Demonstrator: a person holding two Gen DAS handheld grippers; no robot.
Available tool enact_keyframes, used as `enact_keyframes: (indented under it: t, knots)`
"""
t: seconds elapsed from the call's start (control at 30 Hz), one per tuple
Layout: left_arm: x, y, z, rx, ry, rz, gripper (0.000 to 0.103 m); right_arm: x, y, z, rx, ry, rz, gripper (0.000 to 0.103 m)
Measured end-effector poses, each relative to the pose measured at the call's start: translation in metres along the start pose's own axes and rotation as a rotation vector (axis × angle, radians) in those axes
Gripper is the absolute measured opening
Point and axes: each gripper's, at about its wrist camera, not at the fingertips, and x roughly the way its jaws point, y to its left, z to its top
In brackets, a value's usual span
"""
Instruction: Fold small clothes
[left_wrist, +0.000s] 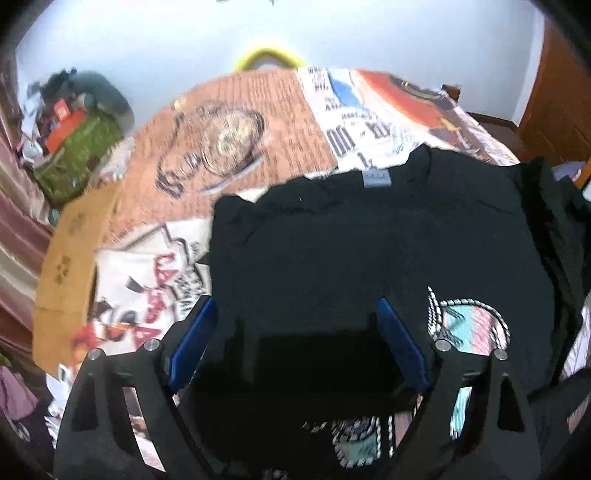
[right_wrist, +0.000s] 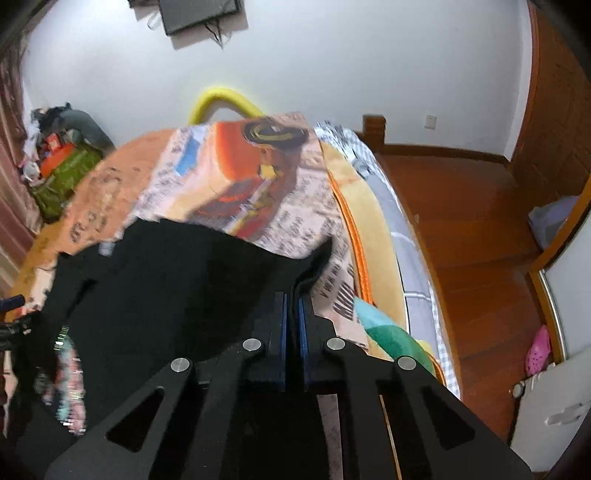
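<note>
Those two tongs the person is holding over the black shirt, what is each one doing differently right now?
The left tongs stand wide open above the black shirt, gripping nothing; the right tongs are pinched shut on the shirt's edge. The left tongs sit over the middle of the shirt, while the right tongs are at its side, near the edge of the bed. Both have blue pads on black frames.

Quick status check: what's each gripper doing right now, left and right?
Left gripper: open, jaws spread above the black shirt, holding nothing.
Right gripper: shut on the black shirt's edge, fabric pinched between its blue pads.
</note>
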Motion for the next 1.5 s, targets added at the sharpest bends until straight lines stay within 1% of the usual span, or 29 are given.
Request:
enact_keyframes:
  t: [0.13,0.23,0.33,0.4,0.53,0.6,0.67,0.73,0.77,0.8,0.83,0.87,1.0,1.03,1.1,1.23,1.3,1.33,1.4,1.5]
  knots:
    - [-0.026,0.014,-0.004,-0.012,-0.037,-0.009,0.089,-0.033,0.026,0.013,-0.041,-0.05,0.047,0.005]
    - [-0.04,0.026,-0.009,-0.022,-0.059,-0.005,0.089,-0.048,0.051,0.023,-0.073,-0.072,0.09,0.005]
    - [-0.048,0.034,-0.016,-0.011,-0.072,0.019,0.089,-0.055,0.08,0.031,-0.094,-0.072,0.152,0.005]
    - [-0.052,0.04,-0.022,-0.014,-0.07,0.019,0.089,-0.054,0.101,0.034,-0.11,-0.07,0.189,0.005]
    - [-0.057,0.053,-0.032,-0.034,-0.069,0.018,0.089,-0.037,0.141,0.035,-0.122,-0.027,0.276,0.005]
    - [-0.058,0.059,-0.035,-0.046,-0.06,0.019,0.089,-0.026,0.164,0.031,-0.136,0.013,0.313,0.008]
    - [-0.059,0.063,-0.038,-0.052,-0.05,0.017,0.089,-0.019,0.18,0.028,-0.151,0.049,0.342,0.008]
    - [-0.06,0.065,-0.041,-0.056,-0.047,0.021,0.089,-0.016,0.189,0.025,-0.152,0.07,0.376,0.012]
    - [-0.06,0.066,-0.041,-0.058,-0.045,0.022,0.089,-0.016,0.19,0.024,-0.148,0.076,0.395,0.018]
    - [-0.06,0.065,-0.041,-0.06,-0.042,0.021,0.089,-0.019,0.19,0.023,-0.14,0.074,0.405,0.021]
    - [-0.059,0.065,-0.041,-0.062,-0.041,0.02,0.089,-0.02,0.188,0.023,-0.134,0.067,0.407,0.026]
    - [-0.059,0.064,-0.04,-0.065,-0.038,0.015,0.089,-0.022,0.183,0.022,-0.136,0.056,0.396,0.029]
    - [-0.053,0.052,-0.034,-0.076,-0.027,-0.024,0.089,-0.032,0.17,0.022,-0.17,0.026,0.313,0.031]
    - [-0.05,0.045,-0.032,-0.078,-0.021,-0.042,0.089,-0.032,0.161,0.019,-0.176,0.021,0.284,0.031]
    - [-0.044,0.034,-0.027,-0.077,-0.011,-0.067,0.089,-0.034,0.147,0.016,-0.177,0.015,0.244,0.035]
    - [-0.025,0.001,-0.017,-0.056,0.016,-0.116,0.088,-0.03,0.12,0.006,-0.197,0.018,0.169,0.036]
    - [-0.014,-0.015,-0.012,-0.042,0.028,-0.135,0.085,-0.025,0.106,-0.003,-0.201,0.031,0.147,0.036]
    - [-0.008,-0.024,-0.009,-0.035,0.039,-0.147,0.081,-0.022,0.1,-0.008,-0.204,0.038,0.139,0.036]
    - [0.008,-0.04,-0.004,-0.028,0.07,-0.177,0.077,-0.016,0.092,-0.017,-0.206,0.051,0.132,0.036]
    - [0.031,-0.057,0.001,-0.041,0.124,-0.214,0.065,-0.006,0.086,-0.032,-0.216,0.082,0.135,0.036]
